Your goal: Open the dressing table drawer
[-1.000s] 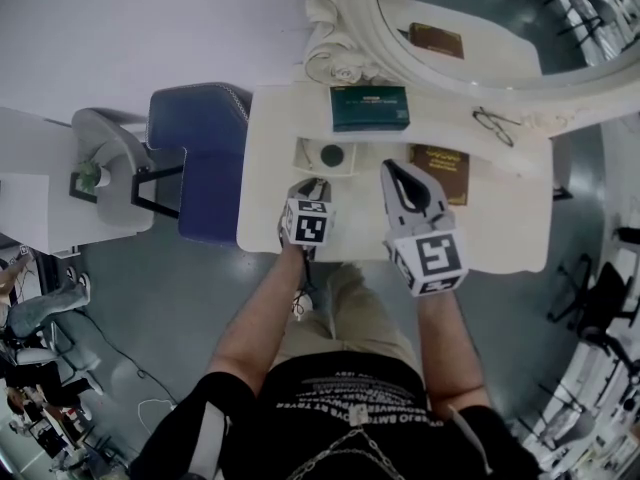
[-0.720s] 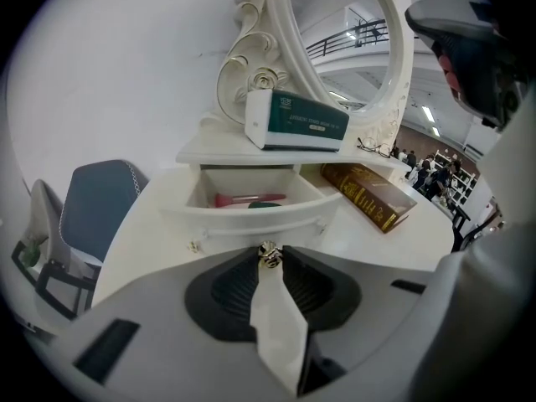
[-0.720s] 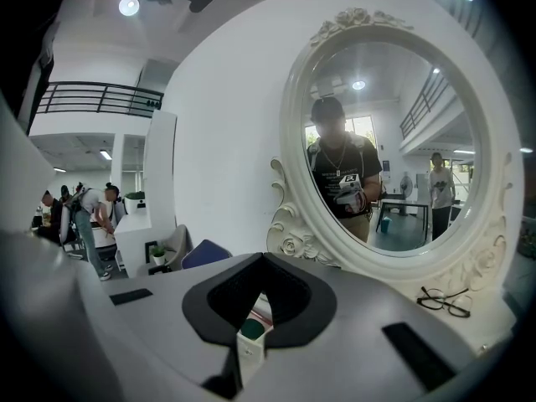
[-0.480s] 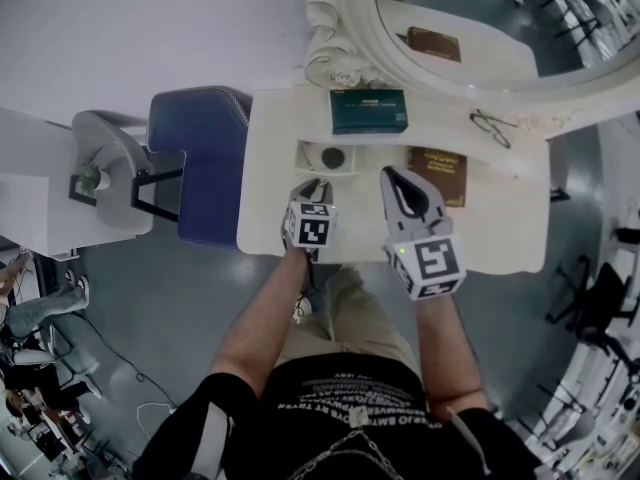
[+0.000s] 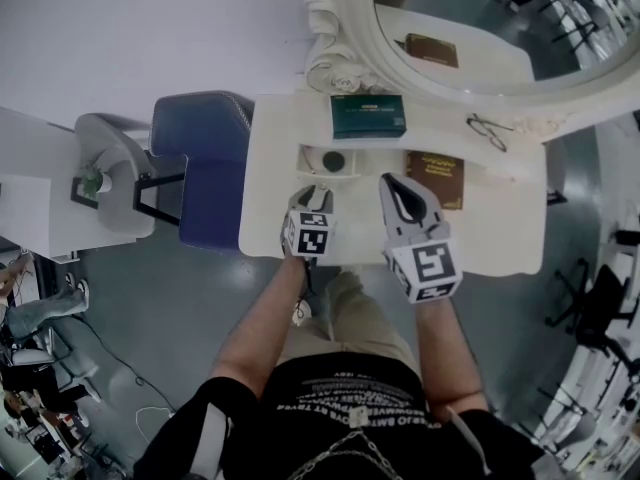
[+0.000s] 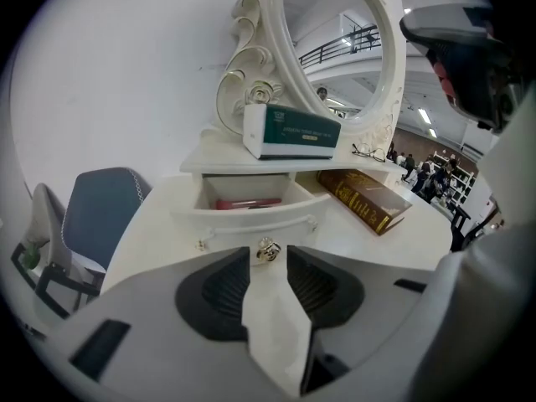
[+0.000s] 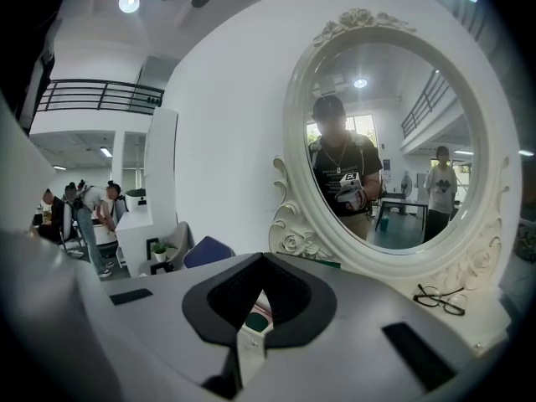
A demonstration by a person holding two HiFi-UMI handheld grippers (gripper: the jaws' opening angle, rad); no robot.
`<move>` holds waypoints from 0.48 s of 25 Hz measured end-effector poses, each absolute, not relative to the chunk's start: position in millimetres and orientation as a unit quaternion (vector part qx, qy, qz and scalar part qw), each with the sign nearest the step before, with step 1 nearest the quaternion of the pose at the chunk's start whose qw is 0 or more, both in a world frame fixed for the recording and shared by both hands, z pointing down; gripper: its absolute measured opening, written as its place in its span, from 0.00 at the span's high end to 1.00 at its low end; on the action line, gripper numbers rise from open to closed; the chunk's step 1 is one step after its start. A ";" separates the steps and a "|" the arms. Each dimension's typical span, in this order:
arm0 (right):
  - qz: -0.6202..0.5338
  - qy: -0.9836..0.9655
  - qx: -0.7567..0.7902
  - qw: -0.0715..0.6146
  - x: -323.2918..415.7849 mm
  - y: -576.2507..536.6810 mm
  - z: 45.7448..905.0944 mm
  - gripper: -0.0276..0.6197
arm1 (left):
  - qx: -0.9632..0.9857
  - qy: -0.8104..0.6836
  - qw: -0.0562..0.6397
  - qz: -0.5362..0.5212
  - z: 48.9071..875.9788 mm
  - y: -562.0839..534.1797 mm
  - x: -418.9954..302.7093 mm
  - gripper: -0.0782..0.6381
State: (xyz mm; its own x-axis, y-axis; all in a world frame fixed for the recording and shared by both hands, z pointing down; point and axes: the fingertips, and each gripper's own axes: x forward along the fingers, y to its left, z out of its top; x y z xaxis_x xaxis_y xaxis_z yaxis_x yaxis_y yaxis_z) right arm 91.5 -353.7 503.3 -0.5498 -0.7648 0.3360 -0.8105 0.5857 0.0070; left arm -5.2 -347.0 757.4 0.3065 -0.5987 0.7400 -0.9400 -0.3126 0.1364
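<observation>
The small drawer (image 6: 251,212) under the white dressing table's shelf stands pulled out, also visible in the head view (image 5: 325,158). Its crystal knob (image 6: 267,249) lies between the tips of my left gripper (image 6: 268,260), whose jaws are opening; gaps show on both sides of the knob, so the pads do not press on it. A red stick (image 6: 248,202) lies inside the drawer. From above, my left gripper (image 5: 314,190) points at the drawer front. My right gripper (image 5: 398,182) hovers over the tabletop beside it, tips together and empty (image 7: 262,262).
A green box (image 5: 368,115) sits on the shelf above the drawer. A brown book (image 5: 436,178) and glasses (image 5: 488,128) lie to the right. The oval mirror (image 5: 470,28) rises behind. A blue chair (image 5: 205,168) stands left of the table (image 5: 500,238).
Both grippers stay where they were, and the drawer stands pulled out as before. Only the head view has shifted slightly.
</observation>
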 end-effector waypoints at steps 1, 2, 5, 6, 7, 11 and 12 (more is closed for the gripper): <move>0.073 -0.876 0.450 0.154 91.9 -352.0 502.0 0.95 | 0.754 -0.512 0.290 0.291 753.3 -344.0 -8.4 0.72; 0.072 -0.876 0.452 0.154 92.3 -350.1 500.5 0.95 | 0.756 -0.516 0.285 0.286 745.7 -342.5 -12.3 0.72; 0.066 -0.874 0.457 0.152 95.5 -342.8 495.0 0.95 | 0.775 -0.524 0.248 0.250 704.9 -342.8 -22.8 0.72; 0.066 -0.873 0.460 0.151 97.0 -339.6 493.1 0.95 | 0.783 -0.528 0.231 0.234 687.4 -342.8 -26.5 0.73; 0.066 -0.871 0.463 0.151 98.8 -336.1 491.0 0.95 | 0.788 -0.535 0.212 0.218 668.4 -342.8 -31.1 0.75; 0.063 -0.866 0.474 0.145 103.2 -322.5 478.8 0.95 | 0.805 -0.553 0.141 0.162 589.9 -338.5 -49.4 0.89; 0.062 -0.865 0.476 0.142 103.9 -319.3 474.9 0.95 | 0.809 -0.553 0.127 0.152 571.6 -336.0 -52.3 0.89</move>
